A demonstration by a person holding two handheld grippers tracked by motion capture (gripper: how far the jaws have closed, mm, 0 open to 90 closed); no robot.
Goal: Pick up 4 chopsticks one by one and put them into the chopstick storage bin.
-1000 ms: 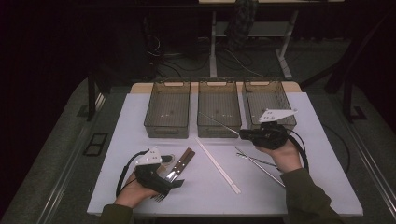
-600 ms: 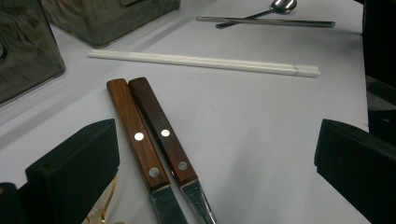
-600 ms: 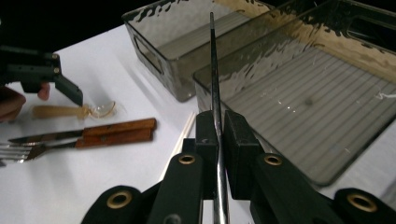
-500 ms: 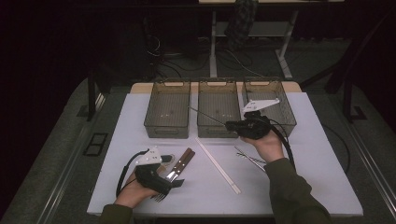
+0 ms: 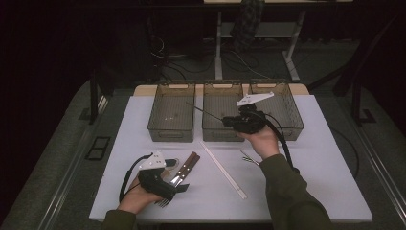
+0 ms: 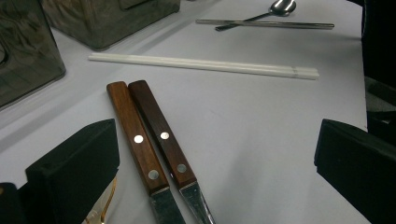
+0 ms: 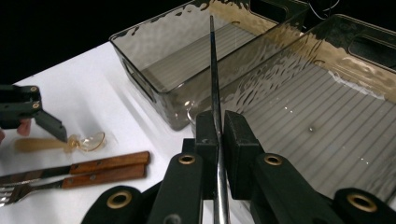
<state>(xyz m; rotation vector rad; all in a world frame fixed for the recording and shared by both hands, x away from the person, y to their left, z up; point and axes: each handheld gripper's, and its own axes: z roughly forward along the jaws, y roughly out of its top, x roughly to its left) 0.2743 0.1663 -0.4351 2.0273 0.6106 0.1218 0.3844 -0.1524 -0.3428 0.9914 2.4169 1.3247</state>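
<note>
A thin metal rod (image 7: 215, 84) is clamped between the closed jaws of the right tool (image 5: 230, 120) and is held above the middle bin (image 5: 221, 130), its far end pointing toward the left bin (image 5: 172, 132). The left tool (image 5: 178, 188) is rested on the bench (image 5: 325, 182) with its jaws wide apart and nothing gripped, beside two wooden-handled knives (image 6: 152, 140). White chopsticks (image 6: 205, 65) are laid beyond them.

right claw (image 5: 225, 120) gripping chopstick (image 5: 207, 112), over middle bin (image 5: 221, 132)
</note>
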